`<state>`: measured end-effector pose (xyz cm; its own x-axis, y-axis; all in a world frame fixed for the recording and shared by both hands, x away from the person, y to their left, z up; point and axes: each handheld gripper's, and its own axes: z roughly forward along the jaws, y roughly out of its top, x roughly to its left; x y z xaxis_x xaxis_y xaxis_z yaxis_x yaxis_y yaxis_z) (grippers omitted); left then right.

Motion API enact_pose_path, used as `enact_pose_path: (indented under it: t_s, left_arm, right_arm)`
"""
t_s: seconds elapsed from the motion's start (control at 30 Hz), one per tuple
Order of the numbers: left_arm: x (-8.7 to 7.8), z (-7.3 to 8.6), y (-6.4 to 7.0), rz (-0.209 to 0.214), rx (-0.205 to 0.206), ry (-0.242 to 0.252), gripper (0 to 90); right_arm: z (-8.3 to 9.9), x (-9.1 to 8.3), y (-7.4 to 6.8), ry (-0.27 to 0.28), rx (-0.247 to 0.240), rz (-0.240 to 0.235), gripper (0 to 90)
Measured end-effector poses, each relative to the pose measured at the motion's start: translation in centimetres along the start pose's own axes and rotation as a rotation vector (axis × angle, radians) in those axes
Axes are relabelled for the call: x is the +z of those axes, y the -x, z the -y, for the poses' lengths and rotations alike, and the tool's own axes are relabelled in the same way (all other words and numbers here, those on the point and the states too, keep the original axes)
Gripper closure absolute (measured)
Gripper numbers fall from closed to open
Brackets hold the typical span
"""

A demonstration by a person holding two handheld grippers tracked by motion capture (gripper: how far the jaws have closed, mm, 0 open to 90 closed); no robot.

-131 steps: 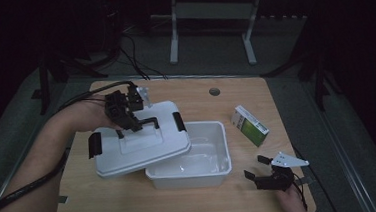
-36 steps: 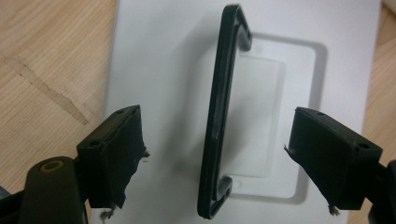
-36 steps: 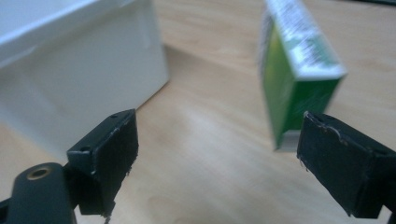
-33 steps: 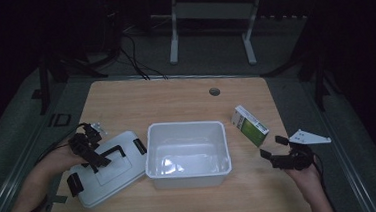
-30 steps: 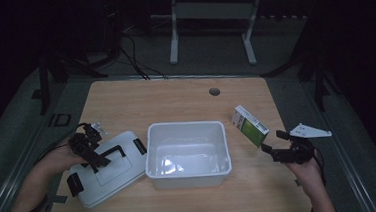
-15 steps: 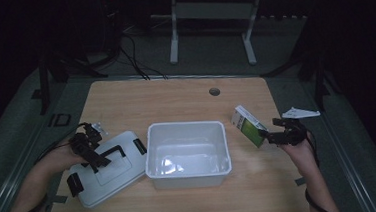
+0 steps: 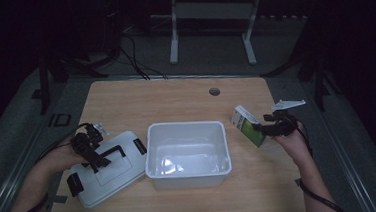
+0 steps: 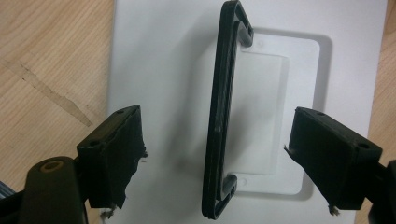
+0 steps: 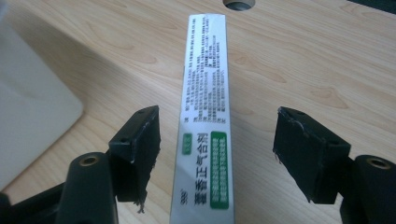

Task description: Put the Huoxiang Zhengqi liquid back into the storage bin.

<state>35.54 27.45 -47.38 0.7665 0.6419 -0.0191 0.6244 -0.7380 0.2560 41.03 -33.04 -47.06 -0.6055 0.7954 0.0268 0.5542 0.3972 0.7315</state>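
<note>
Green-white box [image 9: 203, 140] stands on tabletop [image 7: 185, 93] btw. the spread jaws of right gripper [image 7: 269, 128], not grasped yet; closing off-centre could tip it, while left gripper [image 8: 219, 158] hangs released over lid handle [image 8: 224, 107].

Dim, dark-edged high view; both gripper views bright and sharp with soft shadows.

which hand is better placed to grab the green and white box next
Right. The right hand-held gripper is open with its jaws on either side of the green and white box, which stands on the table. The left hand-held gripper is open over the lid, across the bin.
</note>
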Motion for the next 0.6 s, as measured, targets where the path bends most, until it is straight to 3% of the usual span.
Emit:
enact_pose_path:
  t_s: [0.07,0.4,0.6]
  left_arm:
    - [0.0,0.0,0.0,0.004,-0.003,0.005,17.9]
    - [-0.2,0.1,0.3,0.006,0.011,0.0,17.9]
    - [-0.1,0.1,0.3,0.002,0.015,-0.002,17.9]
  right_arm:
    - [-0.3,0.2,0.0,-0.019,-0.008,0.0,35.8]
    - [-1.6,1.3,0.1,-0.1,-0.028,-0.003,36.3]
    - [-2.5,1.8,0.2,-0.148,-0.034,-0.006,41.6]
